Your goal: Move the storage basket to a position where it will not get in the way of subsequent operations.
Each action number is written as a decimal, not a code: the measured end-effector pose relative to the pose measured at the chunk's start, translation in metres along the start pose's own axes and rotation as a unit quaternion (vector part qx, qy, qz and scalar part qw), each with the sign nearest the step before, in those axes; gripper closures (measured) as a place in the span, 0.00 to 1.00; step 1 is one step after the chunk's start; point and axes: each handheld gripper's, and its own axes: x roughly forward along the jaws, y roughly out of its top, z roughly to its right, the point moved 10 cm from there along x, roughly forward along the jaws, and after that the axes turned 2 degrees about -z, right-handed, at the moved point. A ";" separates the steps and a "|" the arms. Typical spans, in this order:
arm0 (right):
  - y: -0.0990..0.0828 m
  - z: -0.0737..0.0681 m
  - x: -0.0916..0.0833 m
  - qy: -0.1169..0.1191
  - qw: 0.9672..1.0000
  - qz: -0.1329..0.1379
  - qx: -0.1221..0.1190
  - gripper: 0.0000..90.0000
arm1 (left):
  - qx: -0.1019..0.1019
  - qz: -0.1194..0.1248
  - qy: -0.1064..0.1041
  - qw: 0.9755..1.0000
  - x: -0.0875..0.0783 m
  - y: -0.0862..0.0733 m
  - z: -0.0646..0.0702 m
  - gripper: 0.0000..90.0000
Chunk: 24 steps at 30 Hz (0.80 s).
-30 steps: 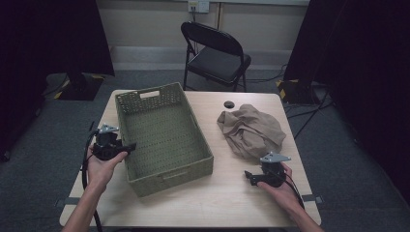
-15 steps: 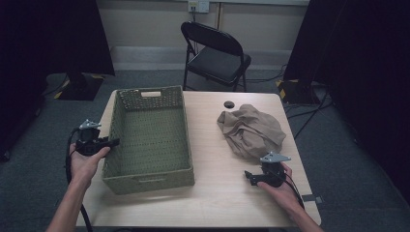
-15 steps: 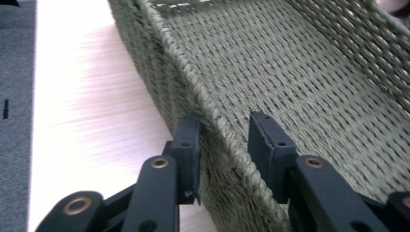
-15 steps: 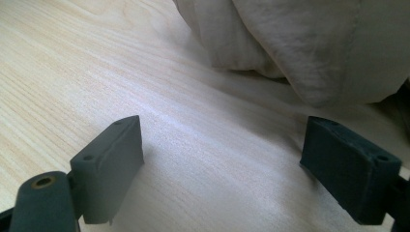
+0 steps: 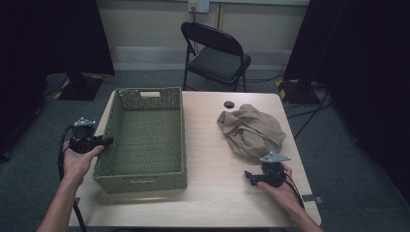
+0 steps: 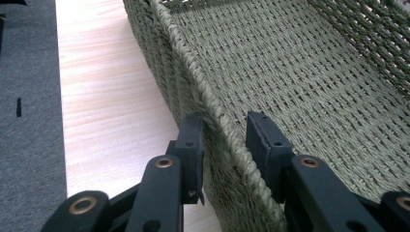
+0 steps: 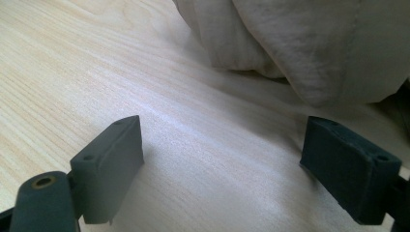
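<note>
Woven rough basket [image 5: 145, 140]; soft matt cloth [image 5: 251, 130]; smooth wood table [image 5: 217, 183].

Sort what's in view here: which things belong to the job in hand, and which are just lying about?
In the job:
- green woven wicker basket, its left rim between the jaws of the left gripper
- crumpled tan cloth, near the open right gripper

Lying about:
- black folding chair behind the wooden table
- black floor cables
</note>
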 end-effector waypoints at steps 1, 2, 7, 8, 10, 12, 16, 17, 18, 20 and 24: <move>0.000 0.000 0.000 0.000 1.000 0.000 0.000 0.16 | -0.001 0.001 0.002 1.000 0.000 0.000 -0.001 0.75; 0.000 0.000 0.000 0.000 1.000 0.000 0.000 0.16 | 0.004 -0.001 0.011 1.000 -0.001 0.000 -0.004 0.75; 0.000 0.000 0.000 0.000 1.000 0.000 0.000 0.16 | -0.008 -0.002 0.023 1.000 -0.003 0.000 -0.018 0.67; 0.000 0.000 0.000 -0.001 1.000 0.000 0.000 0.16 | -0.015 0.000 0.023 1.000 -0.003 -0.001 -0.019 0.66; 0.000 0.000 0.000 0.000 1.000 0.000 0.000 0.16 | -0.021 0.001 0.026 0.999 -0.006 -0.001 -0.019 0.63; 0.000 0.000 0.000 0.000 1.000 0.000 0.000 0.16 | -0.035 0.012 0.015 0.999 -0.010 -0.002 -0.018 0.56; 0.000 0.000 0.000 0.000 1.000 0.000 0.000 0.16 | -0.040 0.041 -0.008 0.998 -0.025 -0.006 -0.007 0.47; 0.000 0.000 0.000 0.000 1.000 0.000 0.000 0.16 | -0.033 0.044 -0.007 0.998 -0.027 -0.008 -0.004 0.47; 0.000 0.000 0.000 0.000 1.000 0.000 0.000 0.16 | -0.029 0.049 -0.002 0.998 -0.030 -0.011 -0.001 0.47; 0.000 0.000 0.000 -0.001 1.000 0.000 0.000 0.16 | -0.034 0.056 -0.011 0.998 -0.035 -0.016 0.004 0.47; 0.000 0.000 0.000 -0.001 1.000 0.000 0.000 0.16 | -0.030 0.062 -0.010 0.998 -0.044 -0.027 0.007 0.47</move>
